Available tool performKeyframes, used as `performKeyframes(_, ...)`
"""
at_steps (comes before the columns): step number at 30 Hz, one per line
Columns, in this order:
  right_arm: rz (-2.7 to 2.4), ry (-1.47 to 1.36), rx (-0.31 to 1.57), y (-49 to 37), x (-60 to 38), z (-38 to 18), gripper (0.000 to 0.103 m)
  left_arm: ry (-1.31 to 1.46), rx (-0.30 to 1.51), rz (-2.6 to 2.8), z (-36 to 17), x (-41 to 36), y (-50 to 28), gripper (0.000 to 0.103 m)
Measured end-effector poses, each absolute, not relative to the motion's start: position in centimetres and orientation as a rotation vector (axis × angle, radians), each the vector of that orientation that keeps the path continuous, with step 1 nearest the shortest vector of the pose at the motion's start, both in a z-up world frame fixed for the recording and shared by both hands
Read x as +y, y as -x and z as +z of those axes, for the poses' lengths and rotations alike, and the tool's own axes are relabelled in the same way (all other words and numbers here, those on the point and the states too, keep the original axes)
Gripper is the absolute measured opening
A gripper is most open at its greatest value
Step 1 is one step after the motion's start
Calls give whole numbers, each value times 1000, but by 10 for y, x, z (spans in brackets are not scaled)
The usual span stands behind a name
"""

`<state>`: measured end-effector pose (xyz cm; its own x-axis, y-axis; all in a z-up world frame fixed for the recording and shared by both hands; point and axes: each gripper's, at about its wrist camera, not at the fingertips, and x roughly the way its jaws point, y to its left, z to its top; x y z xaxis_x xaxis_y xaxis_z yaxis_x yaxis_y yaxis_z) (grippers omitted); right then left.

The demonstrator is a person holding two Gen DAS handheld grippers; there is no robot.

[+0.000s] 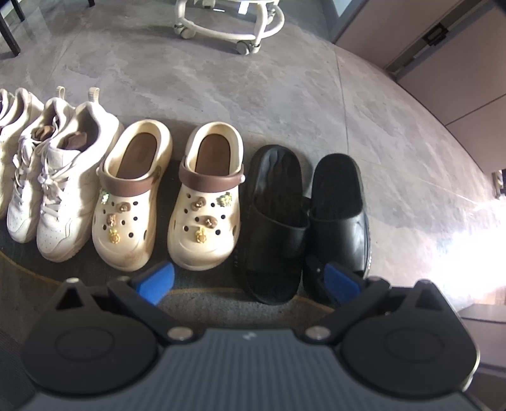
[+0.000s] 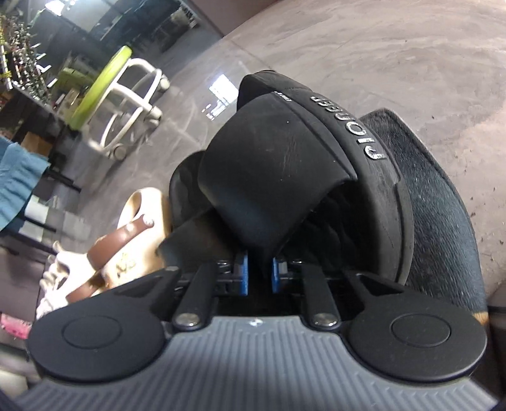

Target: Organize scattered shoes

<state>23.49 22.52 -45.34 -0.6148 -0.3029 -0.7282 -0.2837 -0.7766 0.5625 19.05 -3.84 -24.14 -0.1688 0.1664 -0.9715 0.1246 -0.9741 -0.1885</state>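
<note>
Below, in the left wrist view, the left gripper [image 1: 249, 283] hangs with its blue pads [image 1: 156, 283] spread wide and nothing between them, pointing steeply down at a row of shoes lined up on a dark mat [image 1: 79, 268] laid over the grey floor [image 1: 253, 95]. From 9 o'clock toward 3 o'clock the row reads: white sneakers [image 1: 60, 186] with laces, a pair of cream clogs [image 1: 167, 196] with brown heel straps and small charms on the toes, and a pair of black slippers [image 1: 303, 218]. The left slipper [image 1: 275, 221] and the right slipper [image 1: 340, 211] sit touching side by side, toes toward the camera, just beside the clogs. At 12 o'clock, well apart from the row, stands the white wheeled base of a stool [image 1: 227, 25]. In the right wrist view, the right gripper [image 2: 260, 272] has its blue pads drawn close together, pinching the lower edge of the upper band of the black slipper [image 2: 278, 170]; silver lettering runs along the rim of that slipper at 2 o'clock. Whether the slipper rests on the mat or is lifted off it cannot be told from this view. At 8 o'clock of the slipper, a cream clog [image 2: 139, 227] with its brown strap is partly visible, and toward 10 o'clock a stool with a green seat [image 2: 104, 82] stands on the floor.
</note>
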Motion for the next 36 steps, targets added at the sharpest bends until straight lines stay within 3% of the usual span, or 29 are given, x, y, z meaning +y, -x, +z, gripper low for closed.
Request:
performKeyframes(2, -2591, -1385, -1067, -238, 228, -454, 19, 2006, -350, 2356, -242, -38, -191, 103)
performKeyframes(5, -2609, -1464, -1056, -237, 231, -462, 30, 2006, -346, 2356, -242, -37, -192, 103)
performKeyframes(8, -2641, -1476, -997, -233, 229, -461, 54, 2007, -344, 2351, -241, -36, -193, 103)
performKeyframes(9, -2648, -1472, -980, -231, 228, -460, 75, 2006, -346, 2350, -241, -36, -193, 103)
performKeyframes(10, -2655, -1469, -964, -230, 227, -459, 82, 2005, -347, 2350, -241, -36, -193, 103)
performKeyframes(13, -2657, -1432, -795, -228, 213, -450, 82, 2003, -343, 2353, -240, -35, -194, 103)
performKeyframes(18, -2660, -1473, -296, -232, 171, -451, 82, 1993, -336, 2350, -239, -35, -195, 103)
performKeyframes(21, -2737, -1376, -45, -238, 155, -453, 95, 1990, -329, 2342, -239, -36, -196, 103)
performKeyframes(26, -2745, -1331, -79, -242, 162, -455, 95, 1989, -327, 2350, -237, -41, -196, 103)
performKeyframes(36, -2712, -1385, 237, -252, 151, -470, 95, 2014, -379, 2321, -240, -46, -194, 103)
